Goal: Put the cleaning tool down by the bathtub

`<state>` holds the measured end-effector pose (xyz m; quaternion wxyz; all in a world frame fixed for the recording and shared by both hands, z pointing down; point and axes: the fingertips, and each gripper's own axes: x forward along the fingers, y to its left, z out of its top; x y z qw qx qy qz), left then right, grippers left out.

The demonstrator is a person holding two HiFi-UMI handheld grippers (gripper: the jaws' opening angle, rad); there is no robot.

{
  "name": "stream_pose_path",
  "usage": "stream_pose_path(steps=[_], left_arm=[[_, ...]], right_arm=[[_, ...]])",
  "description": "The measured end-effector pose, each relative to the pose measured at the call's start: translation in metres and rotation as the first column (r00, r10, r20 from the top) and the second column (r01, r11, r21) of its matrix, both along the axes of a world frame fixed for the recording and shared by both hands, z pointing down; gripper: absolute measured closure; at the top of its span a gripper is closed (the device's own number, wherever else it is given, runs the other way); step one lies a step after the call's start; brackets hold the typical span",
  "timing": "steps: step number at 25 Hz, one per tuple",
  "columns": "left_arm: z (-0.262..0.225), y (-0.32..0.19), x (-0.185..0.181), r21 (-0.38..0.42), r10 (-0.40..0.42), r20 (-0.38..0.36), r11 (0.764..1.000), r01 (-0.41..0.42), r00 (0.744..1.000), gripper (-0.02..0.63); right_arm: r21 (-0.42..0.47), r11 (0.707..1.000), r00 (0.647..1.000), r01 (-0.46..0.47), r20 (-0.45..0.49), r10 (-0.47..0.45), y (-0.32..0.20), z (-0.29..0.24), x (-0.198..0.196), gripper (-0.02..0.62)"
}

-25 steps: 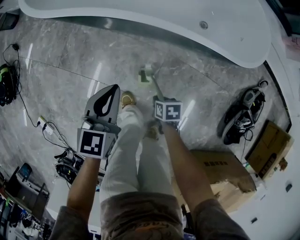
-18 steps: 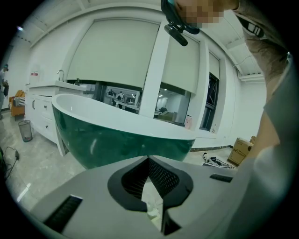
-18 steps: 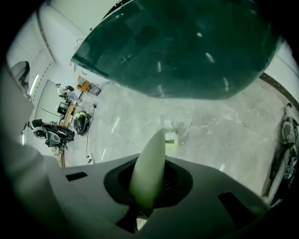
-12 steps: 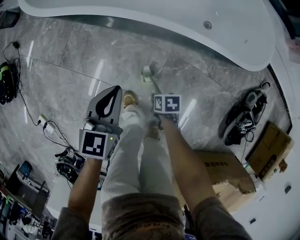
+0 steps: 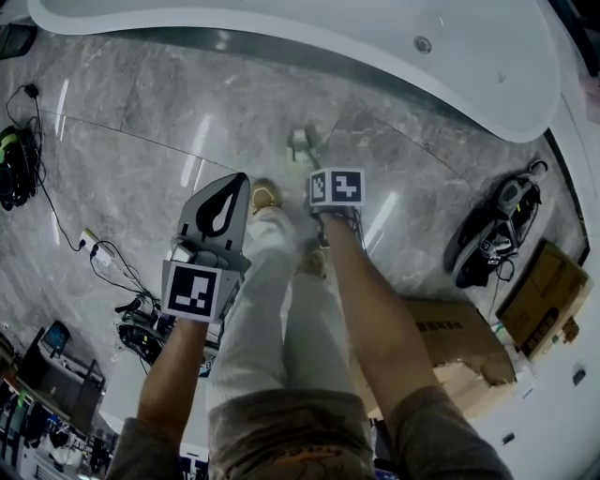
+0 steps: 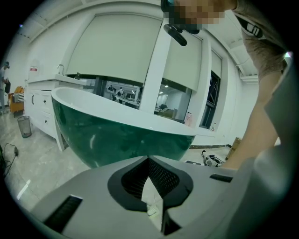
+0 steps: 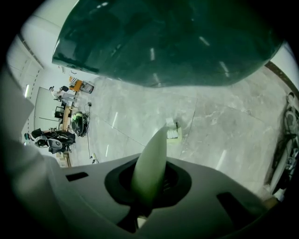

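Observation:
The cleaning tool (image 5: 301, 143) is a brush with a long pale handle and a pale green and white head. In the right gripper view its handle (image 7: 152, 163) runs out between the jaws and the head (image 7: 172, 131) hangs just over the marble floor. My right gripper (image 5: 334, 193) is closing its jaws on that handle, a short way from the bathtub (image 5: 281, 28), whose dark green outer wall (image 7: 163, 42) fills the top of the view. My left gripper (image 5: 217, 211) is held level at the left, shut (image 6: 152, 196) with nothing in it, facing the tub (image 6: 117, 140).
The person's legs and a tan shoe (image 5: 263, 197) stand between the grippers. Cardboard boxes (image 5: 450, 347) and a black device with cables (image 5: 492, 234) lie at the right. Cables and a power strip (image 5: 98, 255) lie at the left. A small bin (image 6: 24, 126) stands by white cabinets.
My right gripper has moved forward toward the tub with the tool in it, and the brush head has shifted slightly closer to the tub. The left gripper has drifted a little forward.

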<state>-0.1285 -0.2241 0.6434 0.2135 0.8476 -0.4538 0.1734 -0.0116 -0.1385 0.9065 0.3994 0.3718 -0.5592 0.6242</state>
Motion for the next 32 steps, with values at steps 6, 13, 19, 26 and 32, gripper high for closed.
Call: stream_pose_path(steps=[6, 13, 19, 26, 32], left_arm=[[0.002, -0.006, -0.002, -0.015, -0.003, -0.01, 1.0, 0.003, 1.0, 0.604], [0.009, -0.01, -0.012, -0.03, -0.009, 0.002, 1.0, 0.009, 1.0, 0.604], [0.012, -0.01, -0.012, -0.033, -0.004, 0.002, 0.999, 0.005, 1.0, 0.604], [0.001, -0.009, -0.003, -0.023, -0.001, -0.014, 1.0, 0.001, 1.0, 0.604], [-0.012, -0.006, -0.002, -0.022, -0.004, -0.007, 1.0, 0.004, 1.0, 0.604]], right_arm=[[-0.055, 0.998, 1.0, 0.004, 0.001, -0.004, -0.005, 0.007, -0.011, 0.591], [-0.078, 0.997, 1.0, -0.005, 0.008, 0.005, -0.009, 0.015, -0.019, 0.593], [-0.089, 0.996, 1.0, -0.012, 0.02, 0.014, 0.003, 0.017, -0.022, 0.589], [-0.042, 0.999, 0.999, -0.026, 0.029, 0.027, 0.006, 0.006, -0.019, 0.372], [0.117, 0.993, 0.998, 0.008, -0.057, -0.002, -0.019, -0.016, 0.003, 0.328]])
